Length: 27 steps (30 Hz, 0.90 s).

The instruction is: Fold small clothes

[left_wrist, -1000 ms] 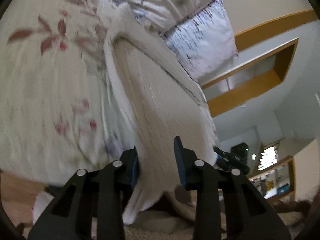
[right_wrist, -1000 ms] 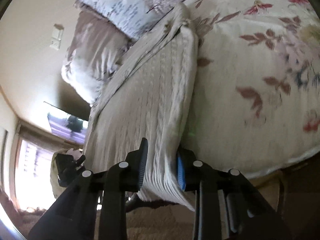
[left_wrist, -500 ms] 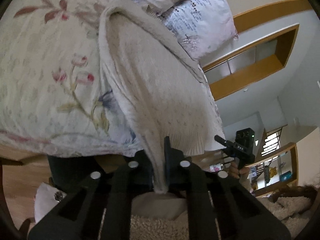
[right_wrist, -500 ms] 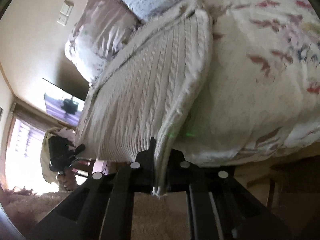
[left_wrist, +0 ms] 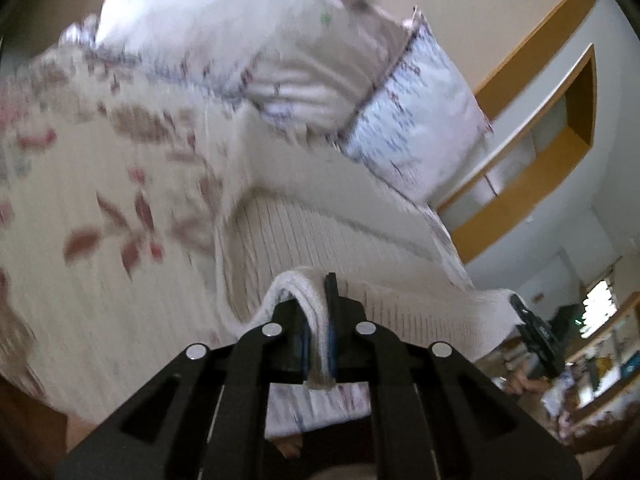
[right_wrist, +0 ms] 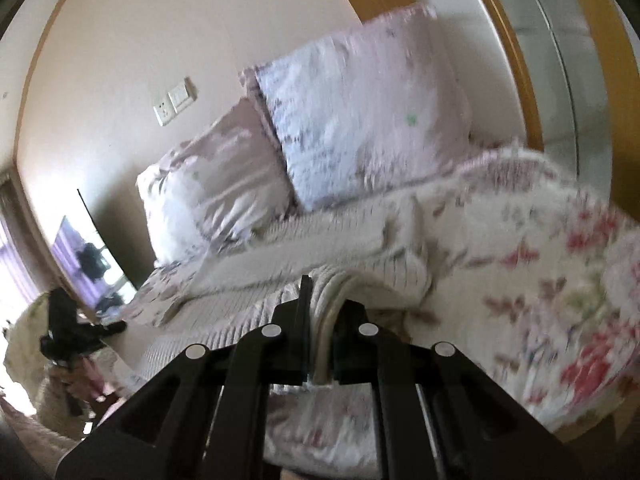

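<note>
**Both claws lift sweater hem off the bed**

A cream knitted sweater point(left_wrist: 320, 240) lies lengthwise on a floral bedspread point(left_wrist: 100, 240), its near hem raised off the bed. The left claw point(left_wrist: 318, 344) is pinched tight on the hem's left corner, the right claw point(right_wrist: 322, 344) on the right corner, ribbed fabric bunched between each pair of jaws. The fold appears to be starting: the next move likely calls for carrying the hem toward the far end, both corners kept level. Two patterned pillows point(right_wrist: 360, 120) sit just beyond the sweater's far end and could crowd the landing spot. Motion blurs both views.
</note>
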Tool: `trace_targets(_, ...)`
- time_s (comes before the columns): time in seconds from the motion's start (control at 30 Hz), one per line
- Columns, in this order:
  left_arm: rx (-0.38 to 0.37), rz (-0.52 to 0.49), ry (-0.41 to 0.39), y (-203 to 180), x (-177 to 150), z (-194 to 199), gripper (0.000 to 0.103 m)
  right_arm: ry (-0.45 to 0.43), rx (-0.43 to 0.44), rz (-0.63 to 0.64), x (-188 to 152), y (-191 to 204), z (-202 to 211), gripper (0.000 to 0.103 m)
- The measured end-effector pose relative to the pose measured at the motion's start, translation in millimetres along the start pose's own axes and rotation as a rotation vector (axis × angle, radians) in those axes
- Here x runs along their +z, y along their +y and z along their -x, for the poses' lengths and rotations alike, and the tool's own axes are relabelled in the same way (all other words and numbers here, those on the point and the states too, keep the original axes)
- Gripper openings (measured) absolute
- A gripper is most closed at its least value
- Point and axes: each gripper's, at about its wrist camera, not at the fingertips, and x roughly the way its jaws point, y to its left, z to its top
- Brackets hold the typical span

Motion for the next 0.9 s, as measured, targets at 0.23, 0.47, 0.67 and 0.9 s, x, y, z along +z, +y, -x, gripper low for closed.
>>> trace_targets(0.23, 0.113, -0.141, -0.090, -28, 57, -14, 0.006, -0.079, -0.096, 0.150, 34, 23, -23, 0.008)
trace_targets(0.47, 0.167, -0.154, -0.149, -34, 115, -50, 0.006, -0.113, -0.149, 0.185, 76, 29, -73, 0.008)
trace_targets(0.67, 0.198, -0.131, -0.153, -25, 160, -101, 0.006, -0.109, -0.203, 0.137, 100, 17, -131, 0.008)
trace_targets(0.9, 0.249, -0.037, 0.002, 22, 168, -182, 0.006, 0.142, -0.284, -0.035, 77, -35, -220, 0.008)
